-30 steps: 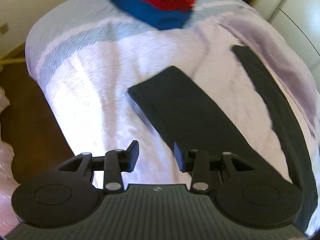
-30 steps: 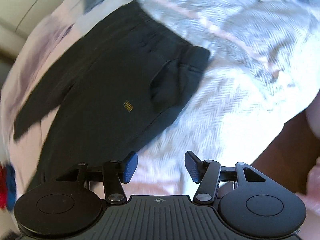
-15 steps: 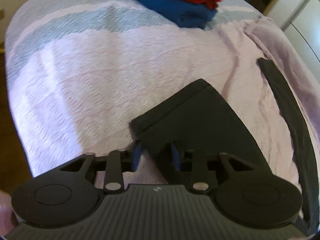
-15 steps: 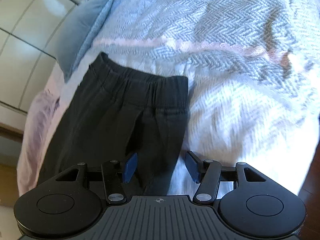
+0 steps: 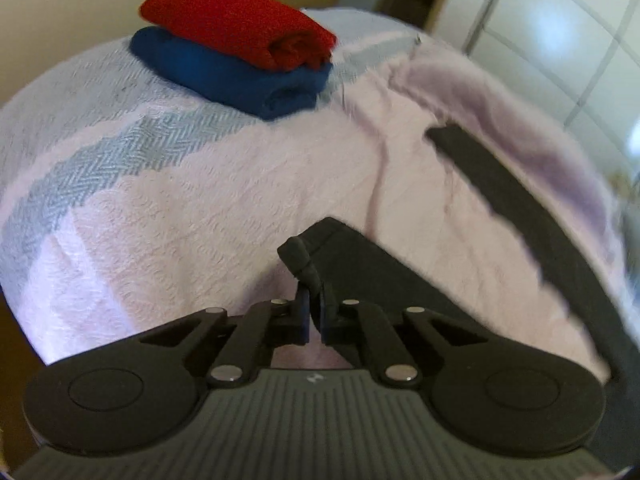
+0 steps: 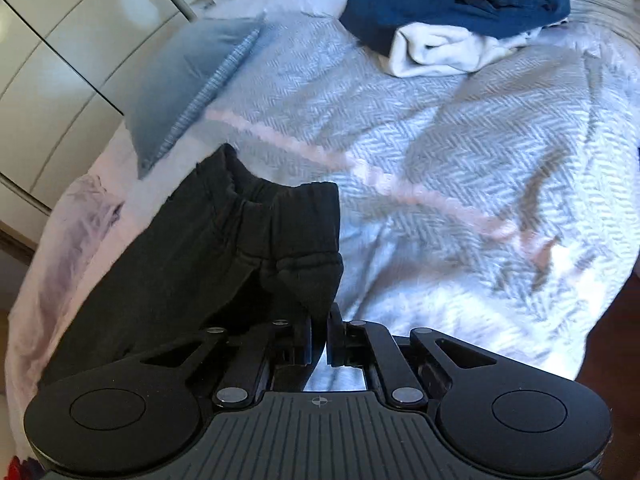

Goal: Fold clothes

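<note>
The black trousers (image 6: 192, 264) lie spread on the bed (image 6: 460, 168), legs pointing toward the folded red and blue stack (image 5: 240, 52). The left claw (image 5: 314, 316) is clenched on a leg hem, the right claw (image 6: 319, 340) on the waistband corner. To fold well, lift both ends level, keep the cloth taut, and lay this edge squarely over the far leg (image 5: 520, 208).

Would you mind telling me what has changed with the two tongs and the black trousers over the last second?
Both tongs were open a second ago and have closed on the black trousers. The left tongs now pinch the leg hem corner, lifting it; the right tongs pinch the waistband corner, bunching it upward. The red and blue folded stack stays put on the bedspread.
</note>
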A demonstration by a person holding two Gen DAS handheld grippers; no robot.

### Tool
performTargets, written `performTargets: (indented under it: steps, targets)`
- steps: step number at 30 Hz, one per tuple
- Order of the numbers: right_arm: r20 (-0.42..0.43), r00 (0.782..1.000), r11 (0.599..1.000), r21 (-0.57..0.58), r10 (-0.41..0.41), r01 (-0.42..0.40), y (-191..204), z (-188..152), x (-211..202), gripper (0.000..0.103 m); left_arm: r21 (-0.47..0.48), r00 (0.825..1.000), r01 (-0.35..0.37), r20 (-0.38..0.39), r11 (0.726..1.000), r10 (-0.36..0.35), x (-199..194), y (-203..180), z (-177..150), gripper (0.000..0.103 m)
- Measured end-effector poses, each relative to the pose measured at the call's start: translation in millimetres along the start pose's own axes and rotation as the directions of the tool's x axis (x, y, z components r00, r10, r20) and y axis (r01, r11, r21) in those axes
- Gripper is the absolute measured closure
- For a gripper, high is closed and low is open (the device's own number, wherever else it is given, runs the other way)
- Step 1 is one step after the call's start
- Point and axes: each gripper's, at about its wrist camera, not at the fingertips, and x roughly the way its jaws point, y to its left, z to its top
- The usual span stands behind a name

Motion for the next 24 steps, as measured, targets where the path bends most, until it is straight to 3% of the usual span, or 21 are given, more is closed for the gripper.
performTargets:
  steps: [3,5,7,9,11,16,19,24]
  targets:
    - [-0.102,0.993,0.994,0.093,-0.053,0.062,-20.7,-12.6,34.0,0.098,0.037,0.995,-0.071,-0.068,0.997,0.074,23.0,4.0,-19.7,0.095]
    - [-0.103,0.993,0.985,0.159,-0.049,0.065,-24.2,-15.3,36.8,0.094,0.049,0.996,-0.076,-0.048,0.996,0.078,18.1,1.3,-19.3,0.094]
    - [-0.108,0.991,0.986,0.143,-0.074,0.09,-20.7,-13.4,27.9,0.086,0.061,0.996,-0.074,-0.04,0.995,0.077,10.2,1.4,-13.5,0.09]
    - [-0.111,0.988,0.988,0.092,-0.11,0.12,-14.2,-12.0,17.3,0.06,0.064,0.996,-0.071,-0.042,0.995,0.074,2.2,5.2,-6.4,0.085]
    - [-0.097,0.986,0.99,0.025,-0.135,0.138,-2.5,-16.6,10.5,0.053,0.057,0.995,-0.082,-0.049,0.995,0.085,-2.8,8.6,-0.6,0.081]
    - [-0.053,0.98,0.973,-0.14,-0.192,0.183,26.9,-28.2,-6.5,0.052,-0.025,0.976,-0.207,-0.074,0.978,0.205,-9.0,22.0,18.2,0.081]
    - [-0.053,0.978,0.959,-0.21,-0.204,0.188,43.2,-35.2,1.7,0.052,-0.03,0.97,-0.231,-0.087,0.972,0.228,-7.8,18.5,33.5,0.085]
    - [-0.058,0.991,0.962,-0.25,-0.123,0.105,70.1,-29.5,17.9,0.052,0.18,0.991,-0.082,-0.094,0.98,0.1,7.2,-54.7,56.8,0.084]
